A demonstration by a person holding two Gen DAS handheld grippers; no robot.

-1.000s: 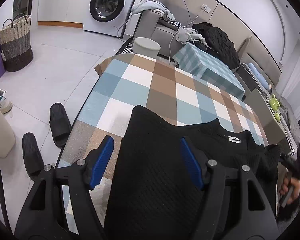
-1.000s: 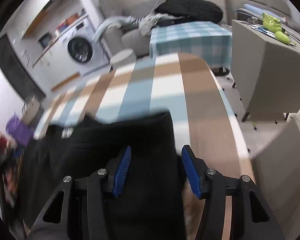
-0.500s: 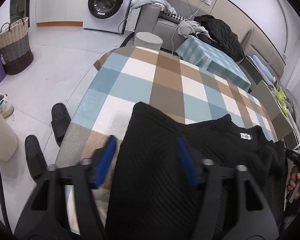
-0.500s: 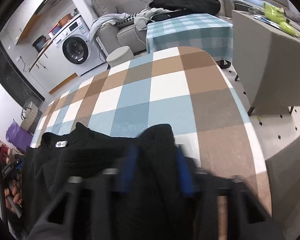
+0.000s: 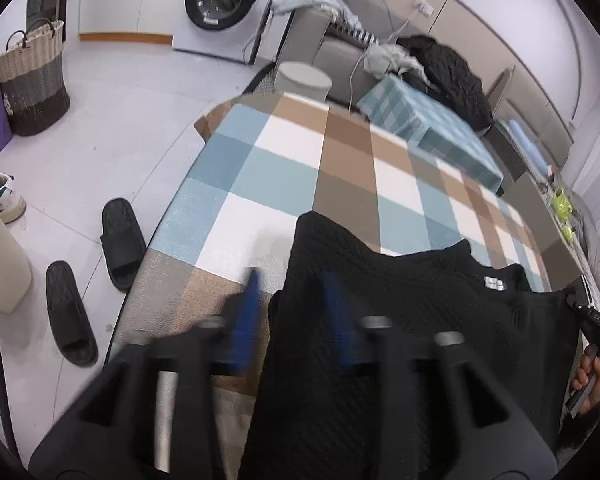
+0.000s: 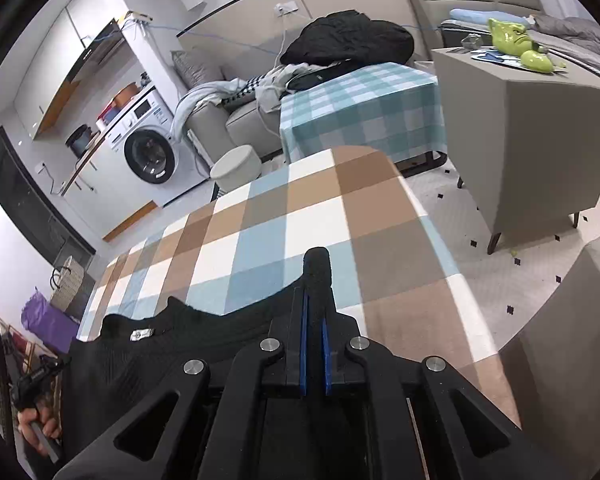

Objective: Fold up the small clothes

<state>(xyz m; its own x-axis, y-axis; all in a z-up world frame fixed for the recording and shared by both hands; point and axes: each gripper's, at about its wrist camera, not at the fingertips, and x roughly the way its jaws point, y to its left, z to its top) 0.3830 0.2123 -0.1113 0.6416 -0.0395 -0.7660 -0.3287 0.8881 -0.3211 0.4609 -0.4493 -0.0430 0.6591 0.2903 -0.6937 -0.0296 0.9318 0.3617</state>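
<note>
A black knit top lies on the checked table, its collar with a white label facing away from me. My left gripper is blurred by motion; its blue fingers straddle the top's left corner with a gap between them. In the right wrist view the top spreads to the left. My right gripper is shut on the top's right corner, a fold of fabric sticking up between the pads.
Two black slippers lie on the floor left of the table. A wicker basket, washing machine, round stool, sofa with clothes and a second checked table stand beyond. A grey cabinet stands right.
Both grippers have been closing on the top's corners: the right went from open to fully shut on the fabric, the left fingers have narrowed and are still moving.
</note>
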